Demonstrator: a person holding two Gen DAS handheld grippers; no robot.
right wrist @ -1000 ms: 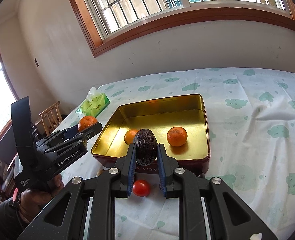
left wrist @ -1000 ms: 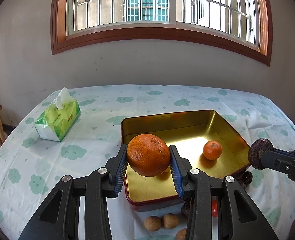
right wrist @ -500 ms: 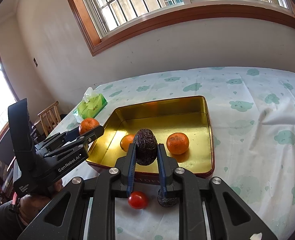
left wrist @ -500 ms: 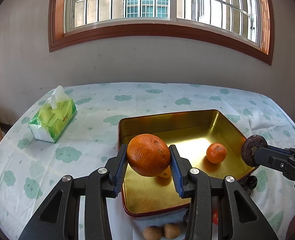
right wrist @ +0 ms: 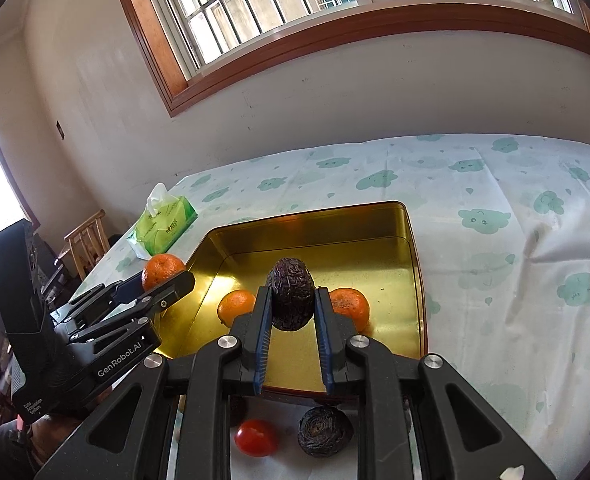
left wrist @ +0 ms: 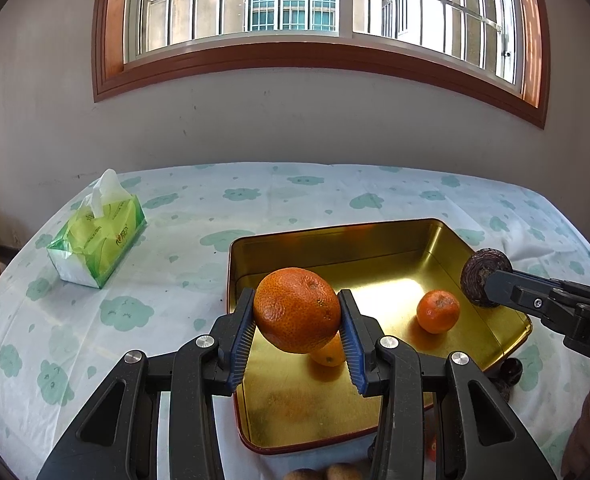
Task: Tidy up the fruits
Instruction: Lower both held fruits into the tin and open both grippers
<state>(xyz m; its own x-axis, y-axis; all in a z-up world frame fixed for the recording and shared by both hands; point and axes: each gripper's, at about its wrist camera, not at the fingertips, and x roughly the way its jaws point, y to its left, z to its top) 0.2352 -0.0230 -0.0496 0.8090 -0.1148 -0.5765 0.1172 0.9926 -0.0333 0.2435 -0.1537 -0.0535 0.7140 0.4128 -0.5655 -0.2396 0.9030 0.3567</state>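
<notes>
My left gripper (left wrist: 297,312) is shut on a large orange (left wrist: 297,309), held above the near left part of the gold tray (left wrist: 335,236). In the right wrist view the same orange (right wrist: 162,270) sits in the left gripper (right wrist: 163,280) at the tray's left wall. My right gripper (right wrist: 291,304) is shut on a dark wrinkled fruit (right wrist: 291,298) over the gold tray (right wrist: 411,264); the left wrist view shows that dark fruit (left wrist: 485,276) at the tray's right rim. Two small oranges (right wrist: 237,306) (right wrist: 351,306) lie in the tray.
A green tissue pack (left wrist: 99,240) stands at the table's left. In front of the tray lie a red tomato (right wrist: 256,438), another dark wrinkled fruit (right wrist: 325,432) and two brown round fruits (left wrist: 339,472). A wooden chair (right wrist: 87,244) stands beyond the table's left edge.
Both grippers have moved forward over the tray with their fruits; the tray now looks nearer, and the loose fruits in front of it have slipped toward the lower edge of both views.
</notes>
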